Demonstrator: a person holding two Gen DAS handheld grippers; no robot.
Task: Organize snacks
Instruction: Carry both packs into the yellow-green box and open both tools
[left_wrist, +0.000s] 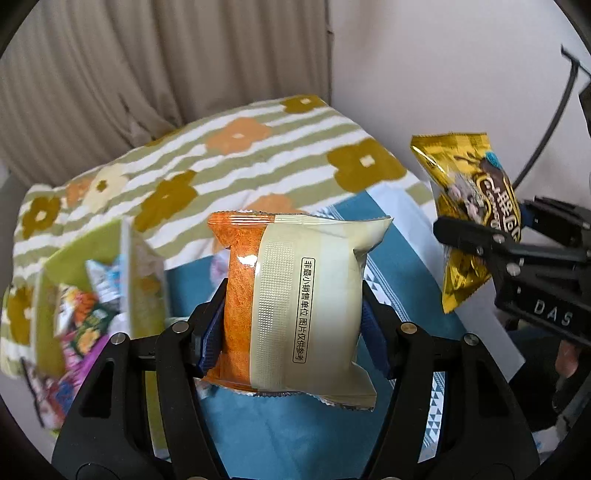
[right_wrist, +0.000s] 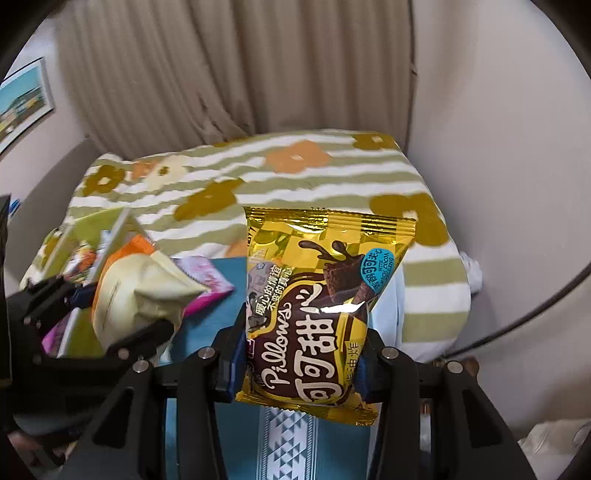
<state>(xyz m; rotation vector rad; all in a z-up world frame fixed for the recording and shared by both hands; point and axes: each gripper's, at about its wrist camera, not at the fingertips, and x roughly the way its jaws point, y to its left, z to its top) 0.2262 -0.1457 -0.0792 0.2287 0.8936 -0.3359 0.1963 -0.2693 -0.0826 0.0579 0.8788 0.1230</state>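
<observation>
My left gripper (left_wrist: 291, 325) is shut on an orange and cream snack packet (left_wrist: 295, 302), held upright above the blue cloth (left_wrist: 273, 435). The packet also shows at the left of the right wrist view (right_wrist: 136, 291). My right gripper (right_wrist: 299, 365) is shut on a gold Pillows chocolate packet (right_wrist: 317, 310), also held up in the air. That packet shows at the right of the left wrist view (left_wrist: 469, 218). A green box (left_wrist: 96, 254) with several snack packets inside stands to the left, below both grippers.
A flower-patterned striped blanket (left_wrist: 236, 155) covers the surface behind. A pink packet (right_wrist: 207, 280) lies on the blue cloth near the green box (right_wrist: 96, 229). A curtain (right_wrist: 236, 74) and a white wall (right_wrist: 498, 147) close off the back and right.
</observation>
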